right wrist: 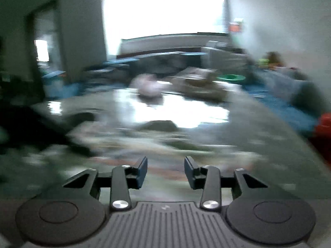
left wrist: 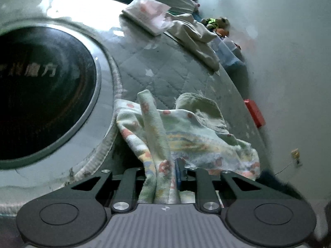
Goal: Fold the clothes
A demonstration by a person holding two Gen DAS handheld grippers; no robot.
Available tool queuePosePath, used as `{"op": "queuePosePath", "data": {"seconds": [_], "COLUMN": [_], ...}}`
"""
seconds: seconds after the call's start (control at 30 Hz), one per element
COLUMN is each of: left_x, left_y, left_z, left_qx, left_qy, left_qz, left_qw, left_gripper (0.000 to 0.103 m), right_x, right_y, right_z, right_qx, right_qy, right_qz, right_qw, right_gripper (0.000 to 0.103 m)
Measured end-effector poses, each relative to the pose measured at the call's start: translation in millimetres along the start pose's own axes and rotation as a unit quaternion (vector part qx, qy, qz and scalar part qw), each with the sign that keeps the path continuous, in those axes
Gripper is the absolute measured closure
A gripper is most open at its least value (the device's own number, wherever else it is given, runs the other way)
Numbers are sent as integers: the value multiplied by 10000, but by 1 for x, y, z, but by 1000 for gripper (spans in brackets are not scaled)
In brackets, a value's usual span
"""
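A crumpled light garment with red, yellow and blue prints (left wrist: 186,128) lies on a grey quilted mattress (left wrist: 165,66). My left gripper (left wrist: 160,171) is shut on a bunched fold of it; the cloth runs up between the fingers and hides the left pad. In the right wrist view everything is motion-blurred. My right gripper (right wrist: 165,171) stands open with nothing between its fingers, just above the blurred pale garment (right wrist: 144,142).
A folded pink-and-white garment (left wrist: 149,14) and a loose beige one (left wrist: 196,37) lie at the mattress's far end. A glossy white surface with a round dark window (left wrist: 41,91) is at the left. A red box (left wrist: 255,112) and a wall lie to the right.
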State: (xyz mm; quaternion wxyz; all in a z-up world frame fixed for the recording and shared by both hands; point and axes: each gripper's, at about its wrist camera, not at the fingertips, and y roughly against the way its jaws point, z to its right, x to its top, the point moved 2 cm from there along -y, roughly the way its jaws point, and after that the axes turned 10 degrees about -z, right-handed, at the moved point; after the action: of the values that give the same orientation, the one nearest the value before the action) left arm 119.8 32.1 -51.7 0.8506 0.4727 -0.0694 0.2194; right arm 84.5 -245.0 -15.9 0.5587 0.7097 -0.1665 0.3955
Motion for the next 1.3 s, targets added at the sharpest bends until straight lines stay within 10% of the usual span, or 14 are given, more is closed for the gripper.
{"op": "queuePosePath", "data": {"seconds": [0.13, 0.3, 0.53, 1.3], "left_x": [0, 1, -2, 14], "left_y": [-2, -5, 1, 69], "left_z": [7, 17, 27, 82], "left_qx": [187, 483, 685, 570], "left_qy": [-210, -491, -799, -1563], "left_qz": [7, 13, 133, 931], "left_qw": [9996, 9976, 9944, 9817], "left_gripper": [84, 83, 86, 89], "right_x": [1, -1, 1, 68], "right_y": [-22, -44, -40, 44], "right_z": [47, 63, 49, 22], "right_qx": [-571, -198, 151, 76], "right_qy": [-440, -919, -798, -163], "right_qz": [-207, -333, -313, 874], "right_qw": [9972, 9950, 9962, 9960], "right_gripper": [49, 49, 90, 93]}}
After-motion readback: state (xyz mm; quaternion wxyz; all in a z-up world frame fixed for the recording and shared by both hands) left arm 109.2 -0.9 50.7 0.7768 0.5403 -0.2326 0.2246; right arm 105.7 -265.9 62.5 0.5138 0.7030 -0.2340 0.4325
